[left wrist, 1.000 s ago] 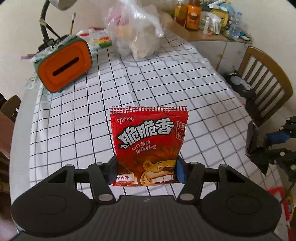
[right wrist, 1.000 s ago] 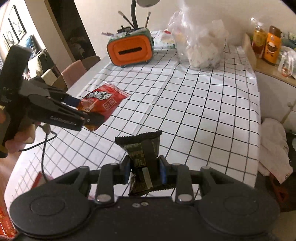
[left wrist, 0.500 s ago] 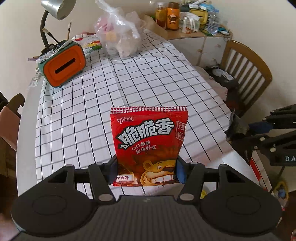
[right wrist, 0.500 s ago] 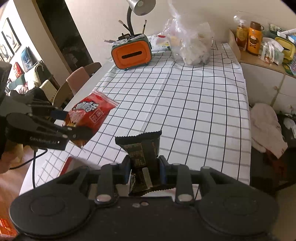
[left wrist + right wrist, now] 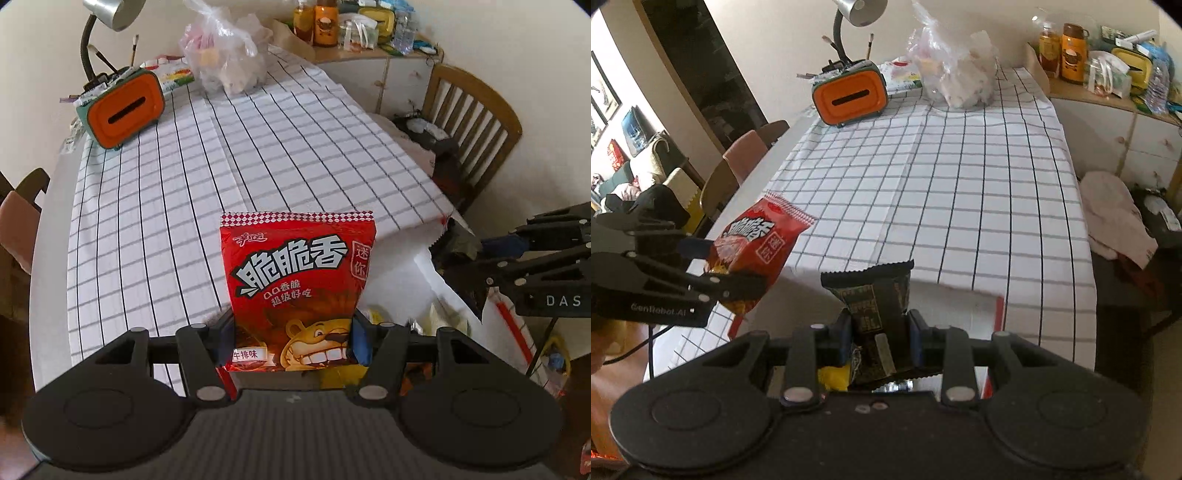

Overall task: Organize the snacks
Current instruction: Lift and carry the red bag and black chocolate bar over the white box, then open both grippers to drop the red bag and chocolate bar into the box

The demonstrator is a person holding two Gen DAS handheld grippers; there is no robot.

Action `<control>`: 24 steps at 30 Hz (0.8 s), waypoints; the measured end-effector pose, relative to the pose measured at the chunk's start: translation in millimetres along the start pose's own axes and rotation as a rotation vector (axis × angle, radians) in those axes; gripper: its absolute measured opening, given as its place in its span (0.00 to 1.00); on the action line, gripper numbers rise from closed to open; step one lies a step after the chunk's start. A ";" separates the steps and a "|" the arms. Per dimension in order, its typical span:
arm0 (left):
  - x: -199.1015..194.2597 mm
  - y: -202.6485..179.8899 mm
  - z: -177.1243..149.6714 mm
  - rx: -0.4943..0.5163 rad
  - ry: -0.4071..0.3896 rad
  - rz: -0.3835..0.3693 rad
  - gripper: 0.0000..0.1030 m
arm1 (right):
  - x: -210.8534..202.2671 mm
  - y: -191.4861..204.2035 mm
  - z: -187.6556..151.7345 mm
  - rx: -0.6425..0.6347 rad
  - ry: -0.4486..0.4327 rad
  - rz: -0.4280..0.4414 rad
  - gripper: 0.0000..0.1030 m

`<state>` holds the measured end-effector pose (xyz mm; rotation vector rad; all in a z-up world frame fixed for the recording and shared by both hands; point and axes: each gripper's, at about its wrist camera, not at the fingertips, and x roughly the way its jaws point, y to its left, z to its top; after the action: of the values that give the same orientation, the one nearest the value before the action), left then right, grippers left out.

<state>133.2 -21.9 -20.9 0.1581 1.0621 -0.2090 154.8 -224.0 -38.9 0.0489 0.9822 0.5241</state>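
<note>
The left tool (image 5: 291, 341) pinches a red snack bag (image 5: 297, 284) upright over the near edge of the checked bench (image 5: 258, 155); it reads "脆脆香". Right of it, the right tool (image 5: 877, 338) pinches a dark wrapper (image 5: 873, 295), print illegible.

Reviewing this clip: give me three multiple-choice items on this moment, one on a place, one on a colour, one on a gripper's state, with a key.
1. Where is the orange box?
A. far end of the checked tablecloth
B. on a chair
C. on the floor

2. What colour is the snack bag in the left gripper?
A. green
B. red
C. white

3. The right gripper is:
A. wide open, nothing in it
B. shut on the dark packet
C. out of view

Key: A, it stands at the cloth's far end; B, red front; B, pads press its sides.
</note>
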 end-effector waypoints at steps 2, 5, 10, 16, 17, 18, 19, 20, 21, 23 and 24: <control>1.7 -5.9 -8.2 0.005 0.006 -0.005 0.58 | 2.4 2.2 -10.2 0.010 0.009 -0.011 0.29; 5.6 -12.7 -20.5 -0.001 0.018 -0.023 0.58 | 9.0 4.5 -25.8 0.021 0.031 -0.026 0.29; 20.0 -23.1 -37.0 -0.027 0.074 -0.041 0.58 | 21.2 3.1 -46.6 0.049 0.066 -0.062 0.29; 32.1 -39.2 -51.4 -0.023 0.098 -0.025 0.58 | 25.5 3.3 -69.4 0.053 0.061 -0.129 0.29; 34.1 -41.9 -54.5 -0.023 0.100 -0.022 0.58 | 26.8 2.9 -71.9 0.056 0.063 -0.137 0.29; 35.5 -45.0 -57.2 -0.021 0.103 -0.015 0.58 | 28.7 2.2 -74.6 0.065 0.068 -0.140 0.29; 38.0 -48.1 -59.4 -0.015 0.107 -0.006 0.58 | 30.8 1.5 -77.6 0.075 0.075 -0.141 0.29; 39.8 -50.8 -61.0 -0.010 0.108 0.000 0.58 | 32.9 0.8 -79.3 0.082 0.080 -0.144 0.29; 40.8 -53.2 -62.7 -0.006 0.111 0.006 0.58 | 34.2 0.5 -81.3 0.084 0.082 -0.148 0.29; 43.6 -57.2 -65.1 0.006 0.122 0.013 0.58 | 36.1 1.5 -85.5 0.084 0.084 -0.158 0.29; 45.5 -58.4 -65.1 0.009 0.132 0.017 0.58 | 37.0 1.7 -87.3 0.086 0.086 -0.159 0.29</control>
<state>85.0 -67.9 -93.6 0.1908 1.1903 -0.1905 100.4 -222.9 -116.6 0.0248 1.0821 0.3405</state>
